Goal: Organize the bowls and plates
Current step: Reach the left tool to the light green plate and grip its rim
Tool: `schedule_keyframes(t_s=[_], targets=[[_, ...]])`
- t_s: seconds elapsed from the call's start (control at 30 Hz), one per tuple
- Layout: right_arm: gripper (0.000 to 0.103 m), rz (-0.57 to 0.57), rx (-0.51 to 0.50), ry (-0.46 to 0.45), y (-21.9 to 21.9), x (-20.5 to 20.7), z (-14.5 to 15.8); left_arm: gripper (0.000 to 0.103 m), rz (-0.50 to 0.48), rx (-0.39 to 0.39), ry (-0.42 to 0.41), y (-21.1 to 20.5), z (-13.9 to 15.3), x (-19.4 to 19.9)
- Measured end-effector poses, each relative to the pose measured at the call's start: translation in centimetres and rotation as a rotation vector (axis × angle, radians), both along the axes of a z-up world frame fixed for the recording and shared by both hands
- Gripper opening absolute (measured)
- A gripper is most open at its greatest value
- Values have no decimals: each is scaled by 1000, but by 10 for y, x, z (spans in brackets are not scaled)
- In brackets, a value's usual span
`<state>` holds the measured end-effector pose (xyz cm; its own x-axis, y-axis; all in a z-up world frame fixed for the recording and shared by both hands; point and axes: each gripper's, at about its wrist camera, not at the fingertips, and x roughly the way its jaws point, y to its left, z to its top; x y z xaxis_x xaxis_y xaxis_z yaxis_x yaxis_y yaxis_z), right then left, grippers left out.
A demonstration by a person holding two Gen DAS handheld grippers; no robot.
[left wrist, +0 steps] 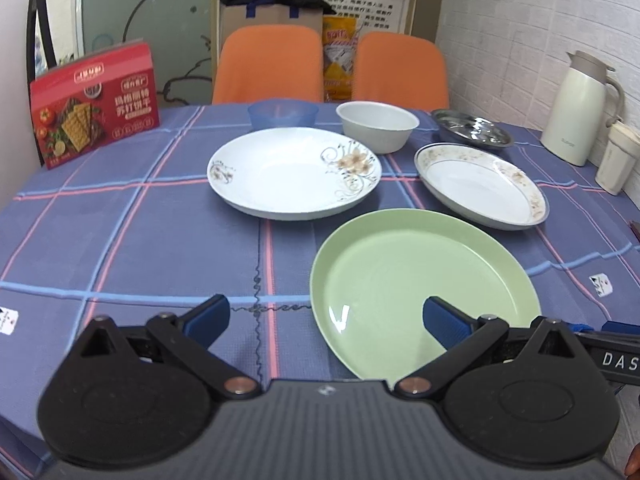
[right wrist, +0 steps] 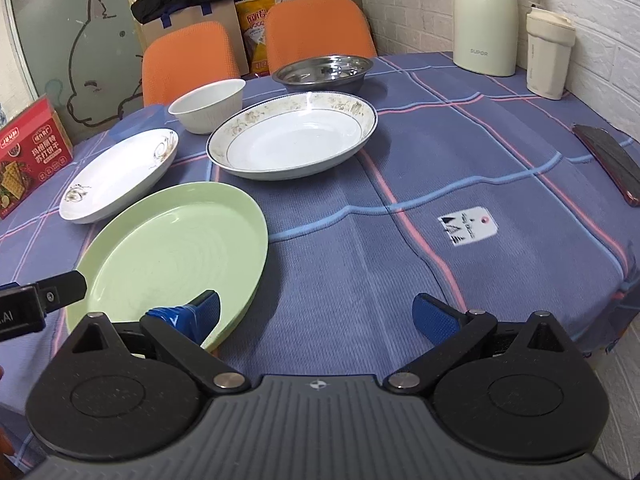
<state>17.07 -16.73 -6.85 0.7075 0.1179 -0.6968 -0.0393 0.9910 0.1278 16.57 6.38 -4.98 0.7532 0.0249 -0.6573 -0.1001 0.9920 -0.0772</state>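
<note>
A green plate (left wrist: 416,280) (right wrist: 172,248) lies nearest me on the blue checked tablecloth. Behind it sit a white flowered plate (left wrist: 292,172) (right wrist: 116,176) and a gold-rimmed white plate (left wrist: 480,184) (right wrist: 292,136). Further back stand a blue bowl (left wrist: 282,114), a white bowl (left wrist: 378,126) (right wrist: 208,104) and a steel bowl (left wrist: 472,128) (right wrist: 324,72). My left gripper (left wrist: 326,320) is open, its right finger over the green plate's near rim. My right gripper (right wrist: 316,316) is open too, its left finger over the green plate's right edge. Neither holds anything.
A red cracker box (left wrist: 92,104) (right wrist: 28,156) stands at the table's left. A cream thermos jug (left wrist: 580,108) (right wrist: 488,16) and a cream cup (left wrist: 616,160) (right wrist: 548,56) stand by the brick wall at right. A dark phone (right wrist: 608,164) lies near the right edge. Two orange chairs (left wrist: 268,64) stand behind.
</note>
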Motion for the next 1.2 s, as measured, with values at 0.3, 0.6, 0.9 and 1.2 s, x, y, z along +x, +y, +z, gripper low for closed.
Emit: schedule_keyframes(t_s=[0.3, 0.6, 0.9, 1.2], targets=[[90, 89, -102, 3, 27, 29, -9, 103, -10, -45, 78, 8, -16, 38], [91, 185, -81, -203, 17, 12, -24, 102, -45, -16, 98, 3, -28, 51], [90, 241, -117, -177, 45, 22, -17, 102, -68, 26, 71, -1, -32, 54], [88, 306, -69, -120, 42, 31, -16, 102, -110, 29, 75, 2, -33, 57]])
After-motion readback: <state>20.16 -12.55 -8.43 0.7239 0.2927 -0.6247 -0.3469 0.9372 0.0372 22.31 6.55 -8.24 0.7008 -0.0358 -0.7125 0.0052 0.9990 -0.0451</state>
